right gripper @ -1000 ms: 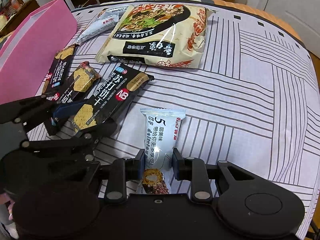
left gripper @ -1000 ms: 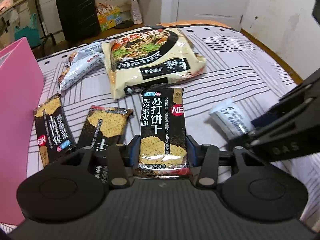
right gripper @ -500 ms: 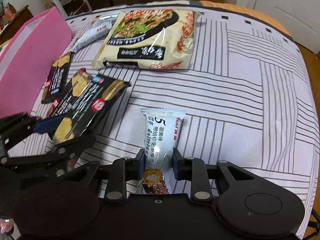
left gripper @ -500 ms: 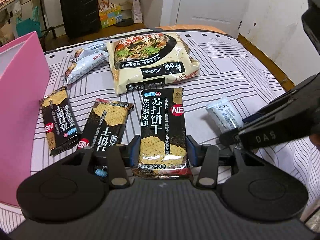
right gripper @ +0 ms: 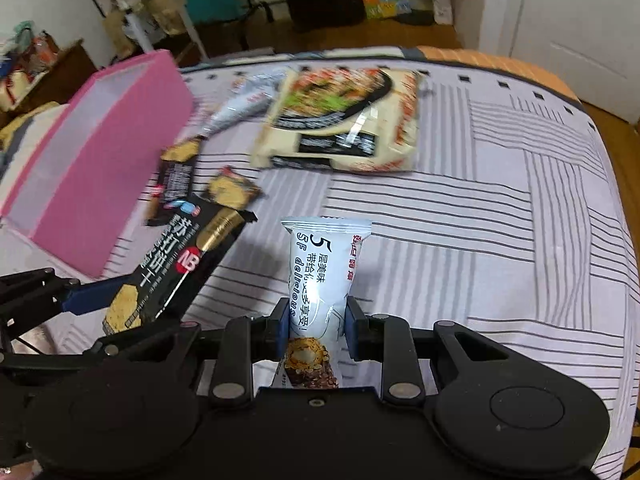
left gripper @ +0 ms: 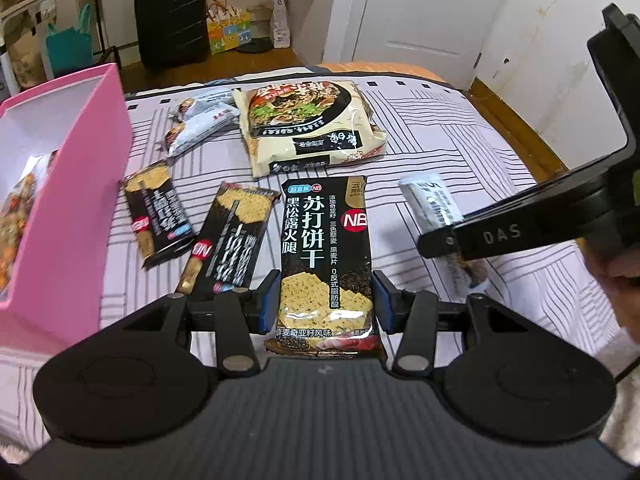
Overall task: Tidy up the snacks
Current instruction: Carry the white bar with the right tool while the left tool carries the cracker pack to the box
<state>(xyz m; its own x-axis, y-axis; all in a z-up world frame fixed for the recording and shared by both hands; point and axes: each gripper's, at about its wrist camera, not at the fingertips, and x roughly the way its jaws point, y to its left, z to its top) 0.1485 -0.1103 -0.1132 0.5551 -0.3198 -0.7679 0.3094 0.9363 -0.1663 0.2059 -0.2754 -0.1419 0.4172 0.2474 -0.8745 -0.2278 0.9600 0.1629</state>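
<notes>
Pink cardboard catches the eye first: the pink box (left gripper: 60,184) stands open on the left of the bed (right gripper: 500,240), a few snacks already inside. Both packets in hand could be lost on the way there. The left hand-held gripper (left gripper: 326,304) is clenched on the near end of a black soda-cracker packet (left gripper: 324,256), most of which juts out past the pads, so a quick swing could let the glossy film pivot or slide out. The right hand-held gripper (right gripper: 316,330) is grasping a white wafer bar (right gripper: 320,280) low on its body, the far end sticking up free; squeezing it hard may crush what is inside. The two tools ride close together, the right one just beside the left, and could knock each other at the box mouth. On the bedspread, two more cracker packets (left gripper: 192,232) lie near the box, with small white bars (left gripper: 196,124) and a big noodle bag (left gripper: 308,124) farther off, waiting their turn.
</notes>
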